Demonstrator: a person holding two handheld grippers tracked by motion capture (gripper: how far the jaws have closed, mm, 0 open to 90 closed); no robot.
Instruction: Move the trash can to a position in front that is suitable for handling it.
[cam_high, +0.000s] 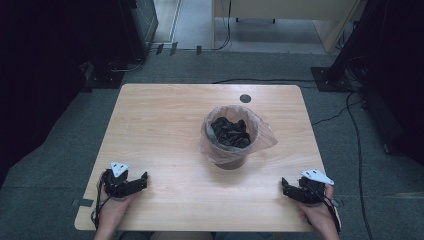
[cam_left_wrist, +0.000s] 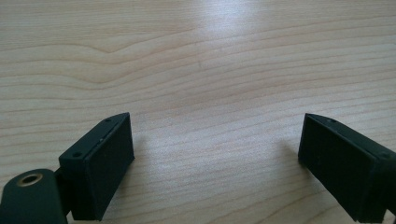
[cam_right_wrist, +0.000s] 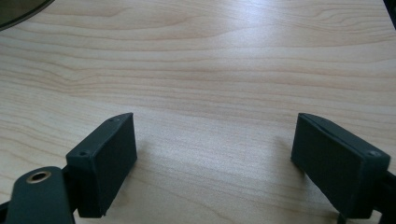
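Observation:
A small dark bin (cam_high: 231, 155) lined with a clear plastic bag (cam_high: 262, 136) stands right of the table's middle, with crumpled black stuff (cam_high: 230, 132) inside it. My left gripper (cam_high: 144, 179) rests low on the table near its front left corner, a hand around it. In the left gripper view that gripper (cam_left_wrist: 215, 158) is open, bare wood between its jaws. My right gripper (cam_high: 283, 186) lies near the front right corner, held by the other hand. It (cam_right_wrist: 214, 156) is open too, with nothing between the jaws.
The wooden table (cam_high: 165, 125) has a round dark cable hole (cam_high: 245, 98) near its far edge. Cables (cam_high: 358, 150) run over the grey floor to the right, and dark equipment stands at both sides. A dim curved edge (cam_right_wrist: 18, 11) shows at the right gripper view's top left.

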